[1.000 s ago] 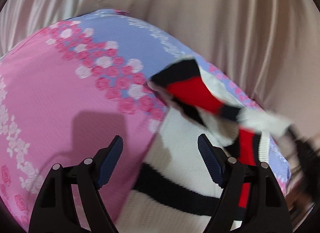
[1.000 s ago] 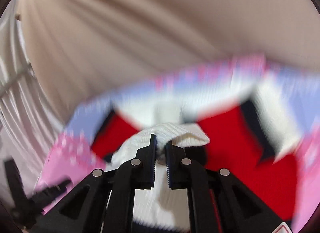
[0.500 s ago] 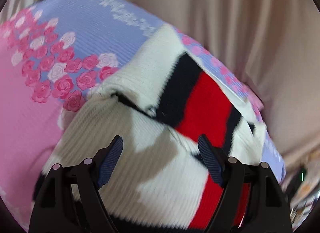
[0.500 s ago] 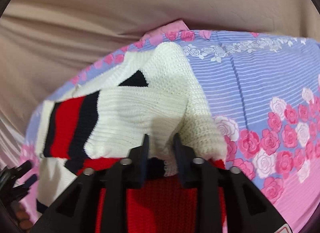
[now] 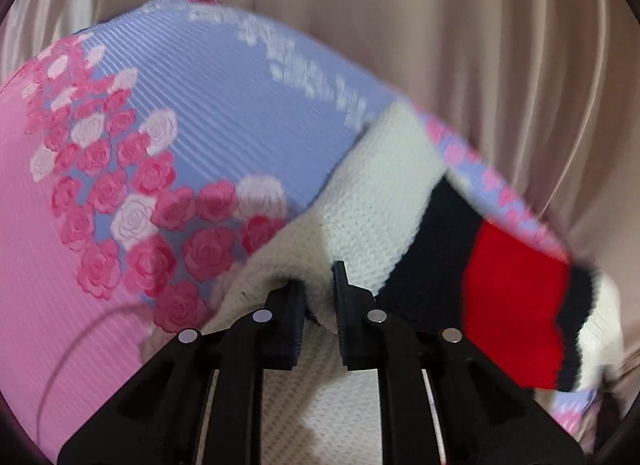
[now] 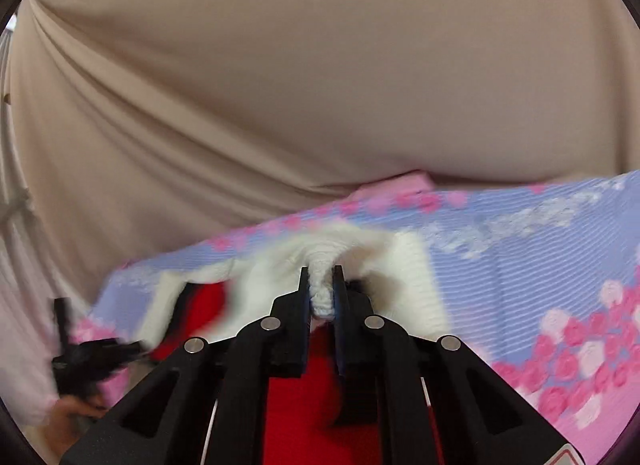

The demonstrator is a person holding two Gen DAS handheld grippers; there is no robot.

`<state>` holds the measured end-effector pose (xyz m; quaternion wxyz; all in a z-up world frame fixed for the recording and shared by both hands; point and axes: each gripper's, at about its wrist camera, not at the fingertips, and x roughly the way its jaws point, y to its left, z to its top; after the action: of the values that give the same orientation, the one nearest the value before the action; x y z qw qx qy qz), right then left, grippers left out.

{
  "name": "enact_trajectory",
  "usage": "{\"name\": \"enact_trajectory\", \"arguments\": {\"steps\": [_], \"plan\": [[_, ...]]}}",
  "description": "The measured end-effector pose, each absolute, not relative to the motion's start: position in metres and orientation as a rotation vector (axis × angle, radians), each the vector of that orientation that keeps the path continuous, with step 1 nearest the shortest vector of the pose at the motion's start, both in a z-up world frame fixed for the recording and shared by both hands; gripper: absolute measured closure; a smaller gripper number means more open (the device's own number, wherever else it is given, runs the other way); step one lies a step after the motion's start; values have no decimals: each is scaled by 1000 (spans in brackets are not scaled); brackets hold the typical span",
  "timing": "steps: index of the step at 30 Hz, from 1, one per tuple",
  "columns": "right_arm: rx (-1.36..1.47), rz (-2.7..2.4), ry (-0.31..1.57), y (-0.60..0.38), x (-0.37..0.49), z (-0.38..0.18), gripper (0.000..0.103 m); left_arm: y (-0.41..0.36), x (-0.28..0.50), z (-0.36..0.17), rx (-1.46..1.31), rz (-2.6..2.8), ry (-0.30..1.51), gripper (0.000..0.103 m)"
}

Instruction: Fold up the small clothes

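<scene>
Gripping a fold of white knit, the left gripper (image 5: 320,297) has its jaws closed to a narrow gap with the sweater (image 5: 384,209) bunched between them. From that pinch the sweater runs away to the far right, its cream part giving way to a black band, then a red one, then black again near the right edge of the left wrist view. It lies on a mat (image 5: 192,117), lilac with pink and white roses and plain pink at the near left. Beige curtain (image 5: 480,45) hangs behind. The right gripper (image 6: 321,293) is likewise clamped on a bunched ridge of the sweater's (image 6: 404,277) cream knit, with red knit below its jaws. In the right wrist view the other gripper shows dark and blurred at the near left, and the mat (image 6: 520,249) stretches off to the right.
</scene>
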<state>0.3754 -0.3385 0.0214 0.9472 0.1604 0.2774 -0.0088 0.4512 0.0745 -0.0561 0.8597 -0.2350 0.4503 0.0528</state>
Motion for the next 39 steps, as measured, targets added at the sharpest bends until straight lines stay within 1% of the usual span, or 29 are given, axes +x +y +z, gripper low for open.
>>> {"name": "enact_trajectory", "arguments": {"steps": [1,2,3,6,7,9,11,12,13,14,15,18,21,22,23,24,25,29,30,31,32,33,34,35,36,37,39], "plan": [[324,-48,730,-340,400,-11,94,72,452,-59,-481,117,959,90],[323,-80,834,-345,407,-33,95,68,450,-62,-450,115,968,90],[303,-97,887,-346,412,-48,95,65,448,-63,-419,116,961,90],[296,-59,729,-339,395,-21,94,56,445,-62,-326,115,945,90],[290,-62,715,-340,395,-22,93,56,444,-62,-324,116,943,90],[287,-89,872,-341,417,-54,93,56,442,-60,-324,118,947,90],[316,-90,835,-345,411,-47,93,54,444,-57,-325,114,950,90],[349,-82,786,-347,402,-34,93,53,447,-58,-319,110,952,90],[380,-71,731,-349,392,-21,89,53,451,-58,-313,109,953,90],[387,-71,705,-349,388,-15,87,53,450,-58,-302,109,953,90],[381,-87,692,-349,386,-12,83,52,449,-58,-295,111,951,90],[342,-103,786,-344,399,-30,82,52,448,-59,-296,112,952,89],[358,-109,854,-344,408,-50,66,53,445,-59,-287,112,949,89],[367,-105,871,-345,415,-55,66,53,444,-59,-282,112,948,88],[360,-103,874,-340,418,-56,70,52,444,-59,-276,111,947,88],[343,-94,870,-337,420,-53,97,52,444,-59,-274,112,947,88],[331,-59,849,-333,421,-44,95,52,443,-58,-273,110,947,88],[247,-33,563,-322,393,27,95,52,442,-59,-261,107,939,87],[233,-36,516,-325,393,30,95,51,441,-60,-255,110,936,87],[207,-63,536,-330,401,19,95,50,441,-60,-248,115,934,87],[197,-89,624,-334,417,0,92,49,441,-59,-245,123,935,87],[204,-112,801,-345,442,-34,93,48,441,-59,-245,127,938,87],[224,-108,913,-355,454,-60,94,47,442,-59,-245,130,941,87],[232,-100,837,-360,447,-54,90,48,442,-58,-247,128,943,87],[236,-138,809,-364,437,-43,83,50,440,-56,-254,122,942,87],[262,-149,787,-367,428,-34,80,52,438,-54,-265,115,940,85],[300,-124,704,-372,387,-11,79,61,422,-46,-299,85,936,81]]}}
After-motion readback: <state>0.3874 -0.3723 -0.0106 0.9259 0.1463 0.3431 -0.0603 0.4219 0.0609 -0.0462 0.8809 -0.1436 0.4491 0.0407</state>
